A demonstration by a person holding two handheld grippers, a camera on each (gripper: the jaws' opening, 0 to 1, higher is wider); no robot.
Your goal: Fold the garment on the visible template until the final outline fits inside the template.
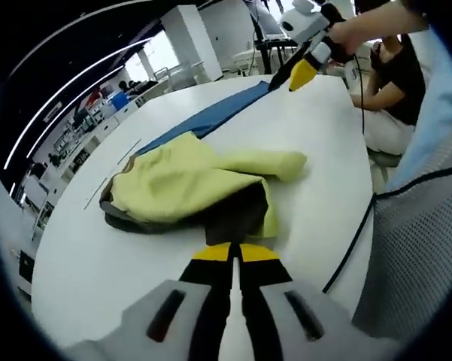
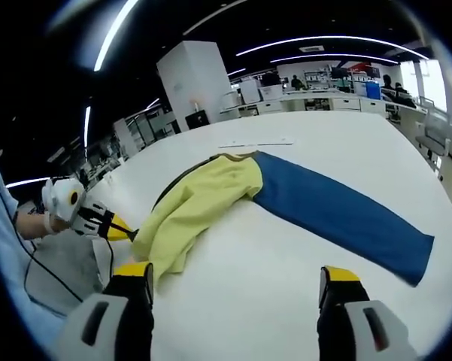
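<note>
Garment (image 2: 210, 199) of yellow fabric with a dark lining lies crumpled on the white worktop (image 2: 286, 301), one edge spread over a long blue sheet (image 2: 338, 214) that I take to be the template. In the left gripper view the heap sits just ahead of the left tongs (image 1: 235, 252), whose yellow tips are pressed together right at the dark hem; whether any cloth is pinched between them I cannot tell, since the tips hide the contact. In the right gripper view the right tongs (image 2: 237, 282) stand wide apart with nothing between them, hovering over bare worktop, the yellow cloth ahead and to their left, the blue strip running off ahead and to their right. The same right tongs appear in the left gripper view, far beyond the garment, near the far end of the blue sheet, held by a person's hand (image 1: 353, 30).

Folding looks to be at an early stage: the garment is bunched, a sleeve-like lobe (image 1: 274, 162) sticks out sideways, and its outline sprawls past the blue edge. The next move probably calls for the open right tongs to come in and take a free corner while the left holds the near hem, so that the cloth can be pulled flat along the blue strip before any fold is laid. Thin marked lines (image 2: 256, 142) lie on the worktop beyond the garment.
</note>
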